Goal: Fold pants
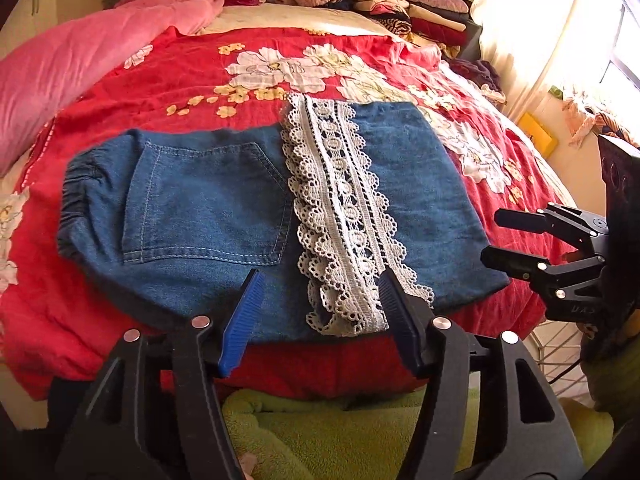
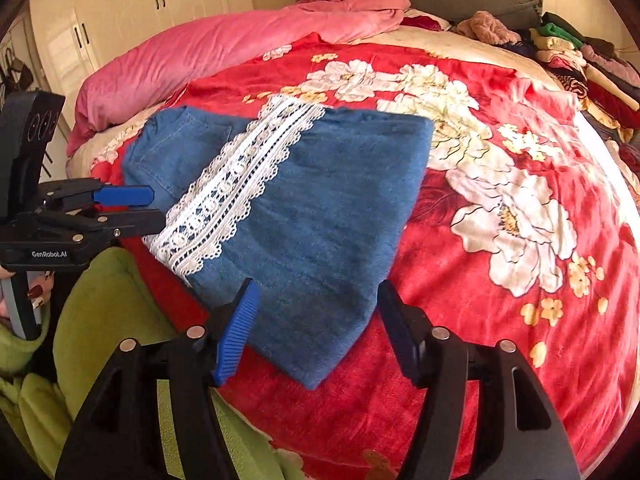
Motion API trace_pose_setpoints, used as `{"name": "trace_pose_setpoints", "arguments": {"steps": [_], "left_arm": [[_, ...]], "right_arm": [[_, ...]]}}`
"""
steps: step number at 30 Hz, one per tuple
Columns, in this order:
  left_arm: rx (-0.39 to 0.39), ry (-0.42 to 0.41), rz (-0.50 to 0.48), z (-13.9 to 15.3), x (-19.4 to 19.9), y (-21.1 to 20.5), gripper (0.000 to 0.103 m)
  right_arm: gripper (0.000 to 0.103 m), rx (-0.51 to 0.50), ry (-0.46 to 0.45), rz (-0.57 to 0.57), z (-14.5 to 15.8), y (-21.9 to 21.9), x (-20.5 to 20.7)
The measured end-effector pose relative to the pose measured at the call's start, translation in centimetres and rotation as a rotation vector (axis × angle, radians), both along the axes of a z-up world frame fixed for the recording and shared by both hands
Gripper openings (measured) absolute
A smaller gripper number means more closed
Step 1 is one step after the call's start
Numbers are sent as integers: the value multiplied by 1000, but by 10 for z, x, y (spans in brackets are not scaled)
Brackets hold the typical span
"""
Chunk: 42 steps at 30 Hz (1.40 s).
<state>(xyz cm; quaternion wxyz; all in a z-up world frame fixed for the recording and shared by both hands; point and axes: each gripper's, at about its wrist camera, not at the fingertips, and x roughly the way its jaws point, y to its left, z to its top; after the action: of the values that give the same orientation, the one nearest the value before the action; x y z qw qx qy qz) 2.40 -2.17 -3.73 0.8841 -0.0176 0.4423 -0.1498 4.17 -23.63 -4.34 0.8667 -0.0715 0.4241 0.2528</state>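
Note:
Blue denim pants (image 1: 208,216) with a white lace hem band (image 1: 344,208) lie folded flat on the red floral bedspread (image 1: 160,92). The lace band lies across the middle, next to the back pocket. My left gripper (image 1: 320,280) is open and empty, hovering at the near edge of the pants over the lace end. My right gripper (image 2: 316,292) is open and empty above the near right corner of the pants (image 2: 320,220). It also shows in the left wrist view (image 1: 490,236), beside the pants' right edge. The left gripper shows in the right wrist view (image 2: 154,206), at the lace (image 2: 240,184).
A pink duvet (image 1: 72,60) lies along the bed's left side. A pile of folded clothes (image 1: 408,4) sits at the far right by the headboard. Green cloth (image 1: 340,432) is below the grippers at the near edge. White wardrobes (image 2: 120,12) stand to the left, a bright window (image 1: 600,40) to the right.

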Motion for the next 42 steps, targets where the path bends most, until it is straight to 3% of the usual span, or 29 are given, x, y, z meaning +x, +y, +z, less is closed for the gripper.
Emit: {"name": "trace_pose_setpoints", "arguments": {"steps": [4, 9, 11, 14, 34, 42], "left_arm": [[2, -18, 8, 6, -2, 1, 62], [10, -36, 24, 12, -3, 2, 77], [15, -43, 32, 15, -3, 4, 85], [20, -58, 47, 19, -4, 7, 92], [24, -137, 153, 45, -13, 45, 93], [68, -176, 204, 51, -17, 59, 93]], "right_arm": [[79, -5, -24, -25, 7, -3, -1], [82, -23, -53, -39, 13, -4, -2], [92, -24, -68, -52, 16, -6, -2], [92, -21, -79, -65, 19, -8, -2], [92, -28, -147, -50, 48, 11, 6], [92, -15, -178, -26, 63, 24, 10]]}}
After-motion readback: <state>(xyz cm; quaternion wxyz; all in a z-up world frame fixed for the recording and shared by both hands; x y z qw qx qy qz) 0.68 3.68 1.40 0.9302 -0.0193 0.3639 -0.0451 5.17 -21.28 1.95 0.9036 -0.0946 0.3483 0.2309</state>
